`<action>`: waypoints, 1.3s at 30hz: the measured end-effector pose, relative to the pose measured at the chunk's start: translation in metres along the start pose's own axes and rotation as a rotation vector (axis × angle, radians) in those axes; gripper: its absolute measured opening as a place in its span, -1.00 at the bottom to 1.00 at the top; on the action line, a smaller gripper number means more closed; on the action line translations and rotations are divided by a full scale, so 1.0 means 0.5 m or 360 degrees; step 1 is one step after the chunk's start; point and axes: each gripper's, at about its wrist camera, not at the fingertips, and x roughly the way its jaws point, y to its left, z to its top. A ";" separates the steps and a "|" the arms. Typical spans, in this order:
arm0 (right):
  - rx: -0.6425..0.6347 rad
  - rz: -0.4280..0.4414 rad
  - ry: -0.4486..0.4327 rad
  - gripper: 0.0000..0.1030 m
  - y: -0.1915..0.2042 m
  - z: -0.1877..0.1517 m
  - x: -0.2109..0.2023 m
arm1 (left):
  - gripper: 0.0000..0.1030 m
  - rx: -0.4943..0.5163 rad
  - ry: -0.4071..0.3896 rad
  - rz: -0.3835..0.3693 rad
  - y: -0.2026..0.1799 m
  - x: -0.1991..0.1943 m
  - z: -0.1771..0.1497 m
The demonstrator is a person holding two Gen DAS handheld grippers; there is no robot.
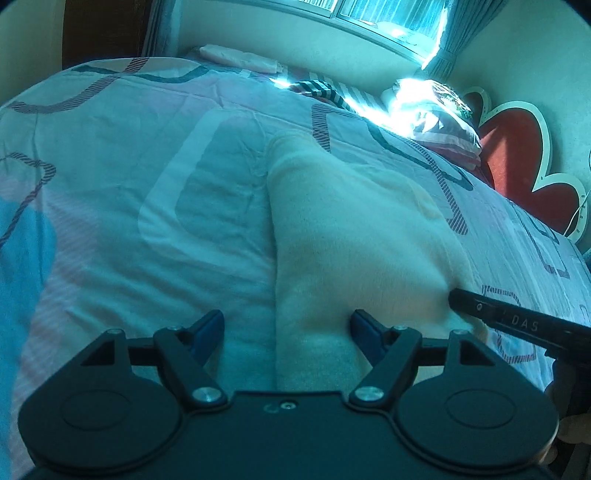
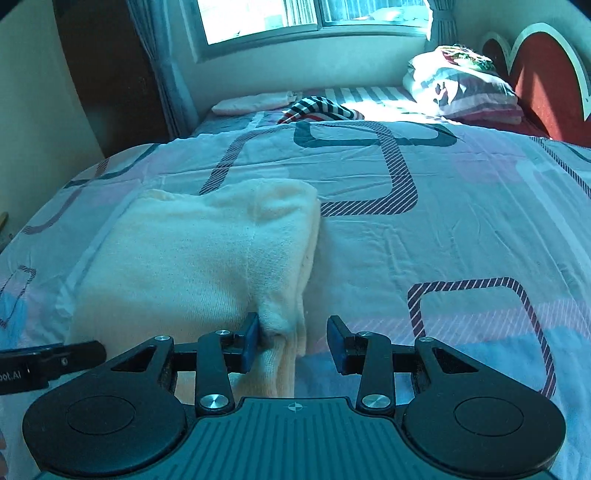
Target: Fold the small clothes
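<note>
A cream fleece garment (image 1: 354, 229) lies folded on the patterned bedsheet (image 1: 147, 177). My left gripper (image 1: 287, 330) is open, its jaws wide apart over the garment's near left edge. In the right wrist view the garment (image 2: 199, 258) lies left of centre. My right gripper (image 2: 293, 341) is open, its jaws astride the garment's near right corner, with the left pad (image 2: 250, 341) touching the cloth. The right gripper's finger (image 1: 498, 314) shows at the garment's right edge in the left wrist view. The left gripper's finger (image 2: 55, 356) shows at the far left in the right wrist view.
A striped garment (image 2: 317, 109) and a pink folded cloth (image 2: 251, 103) lie at the far end of the bed. Pillows (image 2: 461, 88) are stacked at the far right by a red heart-shaped headboard (image 2: 543, 74). A window (image 2: 258, 18) and a curtain (image 2: 159, 62) are behind.
</note>
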 end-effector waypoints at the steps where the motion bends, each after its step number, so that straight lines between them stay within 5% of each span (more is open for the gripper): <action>1: 0.0008 -0.0003 0.0002 -0.26 0.002 0.000 -0.009 | 0.44 0.0005 0.0002 0.0010 -0.003 -0.002 -0.001; 6: -0.0080 0.0008 -0.0031 -0.26 0.016 -0.041 -0.080 | 0.44 0.0049 0.0032 0.0029 -0.022 -0.015 -0.021; 15: -0.0087 -0.0120 0.0056 -0.23 -0.009 -0.106 -0.069 | 0.51 0.0141 0.0013 0.0082 -0.046 -0.012 -0.047; 26: -0.0170 -0.0169 0.0086 -0.22 -0.027 -0.140 -0.083 | 0.82 0.0127 0.0040 0.0172 -0.059 -0.009 -0.051; 39: 0.0029 0.0063 -0.0104 -0.22 -0.015 -0.012 -0.103 | 0.88 0.0139 0.0083 0.0205 -0.062 -0.017 -0.055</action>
